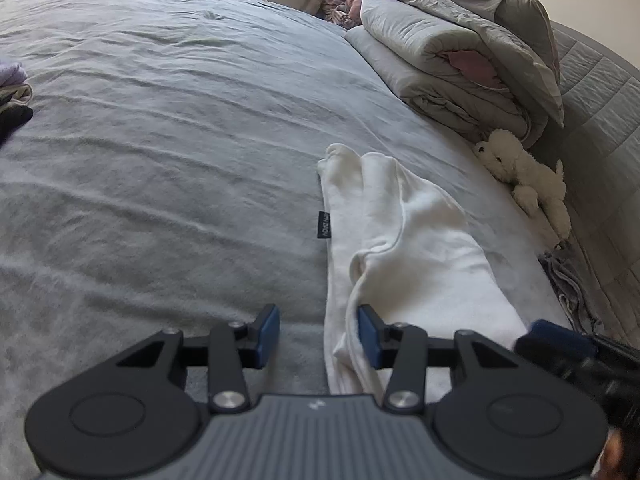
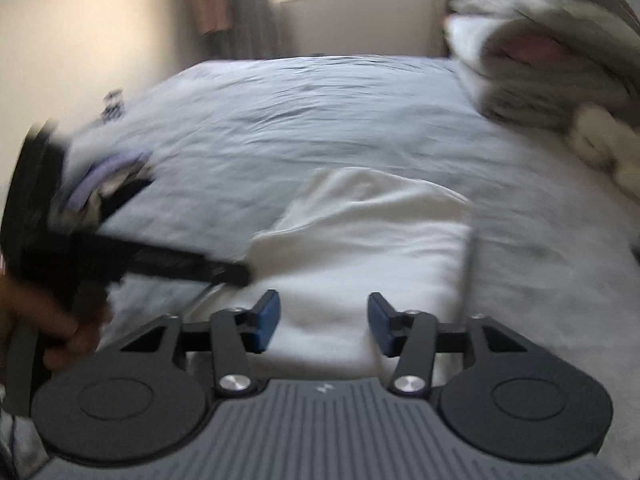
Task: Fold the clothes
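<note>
Left tool (image 1: 318, 334) apart, empty, at the near end of the white garment (image 1: 404, 240). Garment lies lengthwise near-to-far on the bed (image 1: 160, 160). Right tool (image 2: 324, 322) apart, empty.

Only text we can spot is a small dark tag (image 1: 323, 225) on the left edge of the white garment (image 1: 404, 248), lettering too tiny to read.
</note>
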A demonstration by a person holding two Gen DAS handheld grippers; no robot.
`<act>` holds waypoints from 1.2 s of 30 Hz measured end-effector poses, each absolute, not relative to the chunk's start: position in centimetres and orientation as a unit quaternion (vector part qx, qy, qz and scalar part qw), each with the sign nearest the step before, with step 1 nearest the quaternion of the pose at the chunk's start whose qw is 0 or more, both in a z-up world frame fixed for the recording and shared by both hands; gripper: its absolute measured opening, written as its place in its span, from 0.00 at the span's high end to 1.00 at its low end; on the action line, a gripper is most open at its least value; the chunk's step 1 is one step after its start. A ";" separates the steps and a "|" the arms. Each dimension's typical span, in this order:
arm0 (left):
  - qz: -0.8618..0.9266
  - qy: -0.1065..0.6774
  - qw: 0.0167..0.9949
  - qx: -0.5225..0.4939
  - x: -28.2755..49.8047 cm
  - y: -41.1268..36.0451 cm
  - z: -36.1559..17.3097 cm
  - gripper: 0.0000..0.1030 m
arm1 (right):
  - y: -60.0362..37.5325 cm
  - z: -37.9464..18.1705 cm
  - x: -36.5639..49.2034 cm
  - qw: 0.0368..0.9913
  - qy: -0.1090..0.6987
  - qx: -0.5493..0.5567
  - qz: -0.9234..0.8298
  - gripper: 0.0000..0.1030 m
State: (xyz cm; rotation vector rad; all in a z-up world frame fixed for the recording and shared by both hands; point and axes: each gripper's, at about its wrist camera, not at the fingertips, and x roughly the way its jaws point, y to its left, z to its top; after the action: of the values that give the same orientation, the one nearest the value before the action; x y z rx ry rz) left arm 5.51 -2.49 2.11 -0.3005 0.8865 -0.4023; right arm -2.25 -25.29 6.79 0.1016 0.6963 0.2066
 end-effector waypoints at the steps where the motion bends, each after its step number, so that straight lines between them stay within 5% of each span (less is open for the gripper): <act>1: -0.192 0.423 0.874 -0.142 5.5 -2.6 2.1 0.56 | -26.5 6.7 -2.1 0.931 0.346 0.073 0.088 0.33; 13: -0.190 0.422 0.876 -0.139 5.4 -2.5 2.1 0.56 | -31.1 3.5 -1.3 0.858 0.434 0.265 0.073 0.32; 17: -0.189 0.421 0.877 -0.135 5.3 -2.6 2.2 0.56 | -29.8 3.0 -1.1 0.865 0.439 0.235 0.069 0.47; 28: -0.188 0.419 0.880 -0.120 5.1 -2.8 2.4 0.54 | -29.5 3.6 -1.3 0.871 0.434 0.221 0.066 0.53; 36: -0.191 0.451 0.861 -0.139 3.9 -2.3 2.9 0.41 | -28.6 3.4 -1.2 0.882 0.433 0.177 0.059 0.54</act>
State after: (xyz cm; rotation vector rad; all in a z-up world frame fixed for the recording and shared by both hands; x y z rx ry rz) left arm 3.88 -2.31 2.85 -0.2911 0.9472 -0.3998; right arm -1.22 -28.62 3.43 0.3677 0.9018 0.1237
